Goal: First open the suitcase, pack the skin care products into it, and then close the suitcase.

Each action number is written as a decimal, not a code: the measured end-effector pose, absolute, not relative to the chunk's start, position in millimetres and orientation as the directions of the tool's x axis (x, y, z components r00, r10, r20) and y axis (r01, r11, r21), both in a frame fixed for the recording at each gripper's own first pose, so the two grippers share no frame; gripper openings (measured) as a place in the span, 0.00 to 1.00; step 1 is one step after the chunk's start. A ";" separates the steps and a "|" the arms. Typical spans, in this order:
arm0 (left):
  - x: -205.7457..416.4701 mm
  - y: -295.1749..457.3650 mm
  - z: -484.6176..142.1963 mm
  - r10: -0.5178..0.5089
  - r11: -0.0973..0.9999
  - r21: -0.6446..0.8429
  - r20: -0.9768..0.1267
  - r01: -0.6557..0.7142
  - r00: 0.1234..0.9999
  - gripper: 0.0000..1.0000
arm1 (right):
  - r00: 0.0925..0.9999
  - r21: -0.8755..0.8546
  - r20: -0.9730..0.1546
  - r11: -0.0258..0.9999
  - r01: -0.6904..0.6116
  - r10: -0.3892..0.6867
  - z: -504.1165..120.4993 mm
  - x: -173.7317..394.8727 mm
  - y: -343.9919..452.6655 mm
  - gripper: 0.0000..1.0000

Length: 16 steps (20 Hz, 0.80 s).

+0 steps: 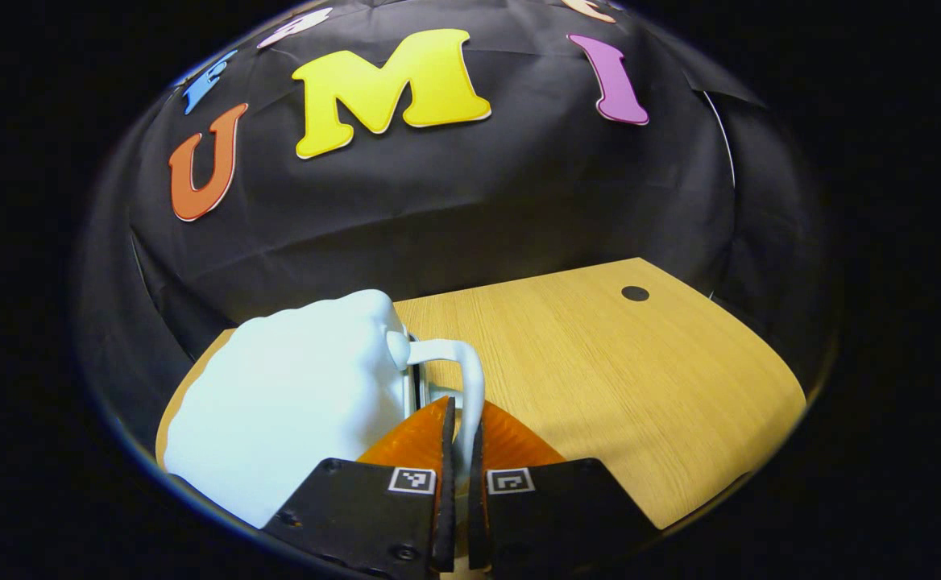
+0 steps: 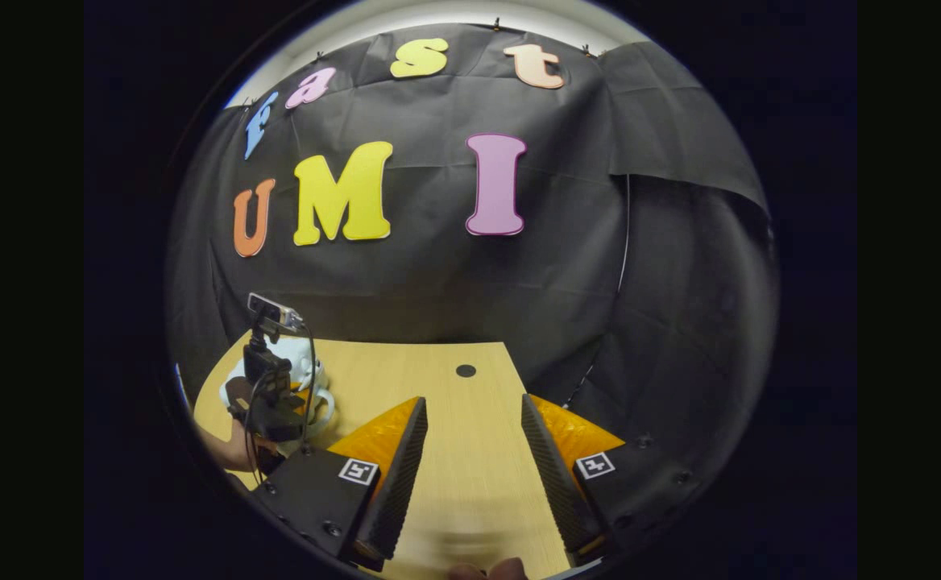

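The pale blue, moulded hard-shell suitcase (image 1: pixel 293 403) stands on the light wooden table (image 1: pixel 640 387) towards its left side, near the black cloth wall. In the left gripper view the left gripper (image 1: pixel 456 439) has its two fingers pressed in on the white looped handle (image 1: pixel 470 379) that arches off the suitcase's edge — the loop runs down between them and they pinch it. In the right gripper view the right gripper (image 2: pixel 474 439) hovers over bare table with its fingers spread wide and nothing between them; farther off to its left the other gripper, held in a person's hand (image 2: pixel 233 451), sits against the suitcase (image 2: pixel 309 362).

I judge the step in hand to be opening the suitcase, with the packing and closing not yet begun; no skin care products can be made out in either view.

To do it well, keep the pinch square on the handle so the thin loop does not twist or slip out sideways. Pull along the path the lid would swing rather than straight up — otherwise the light case may simply lift or slide across the smooth table. The free right gripper could come over and steady the body of the case against that pull
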<state>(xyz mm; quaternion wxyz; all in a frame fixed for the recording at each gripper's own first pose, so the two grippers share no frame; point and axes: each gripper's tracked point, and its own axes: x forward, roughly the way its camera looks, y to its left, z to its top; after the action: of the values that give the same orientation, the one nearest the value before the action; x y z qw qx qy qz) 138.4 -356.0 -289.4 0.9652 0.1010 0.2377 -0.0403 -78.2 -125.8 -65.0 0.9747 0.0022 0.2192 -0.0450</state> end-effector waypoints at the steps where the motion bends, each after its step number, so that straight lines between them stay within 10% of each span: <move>1: 137.7 -359.4 -291.8 -0.029 0.975 0.181 -0.469 0.128 0.883 0.12 | 0.901 -0.016 -0.426 0.996 0.086 -0.084 -65.0 -77.9 -126.0 0.71; 8: 127.6 -381.2 -292.0 -0.090 0.977 0.129 -0.469 0.169 0.879 0.37 | 0.903 0.001 -0.428 0.999 0.048 -0.043 -69.5 -73.7 -115.5 0.71; 11: 112.1 -382.1 -261.1 -0.102 0.984 0.093 -0.415 0.154 0.904 0.77 | 0.914 0.005 -0.406 1.000 0.005 -0.002 -66.6 -63.2 -100.1 0.71; 14: 95.2 -370.5 -202.5 -0.088 0.993 0.049 -0.315 0.109 0.945 0.95 | 0.929 0.020 -0.367 0.998 -0.051 0.055 -56.1 -48.3 -74.2 0.66; 16: 82.1 -355.8 -161.9 -0.058 0.998 0.001 -0.254 0.061 0.966 0.90 | 0.938 0.038 -0.332 0.995 -0.090 0.098 -44.8 -38.9 -53.5 0.71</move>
<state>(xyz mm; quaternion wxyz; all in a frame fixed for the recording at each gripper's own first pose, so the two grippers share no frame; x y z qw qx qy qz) 82.1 -355.8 -161.9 0.9913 0.0046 0.1277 -0.0301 -38.9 -53.5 -44.8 0.9843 0.0111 0.1694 0.0479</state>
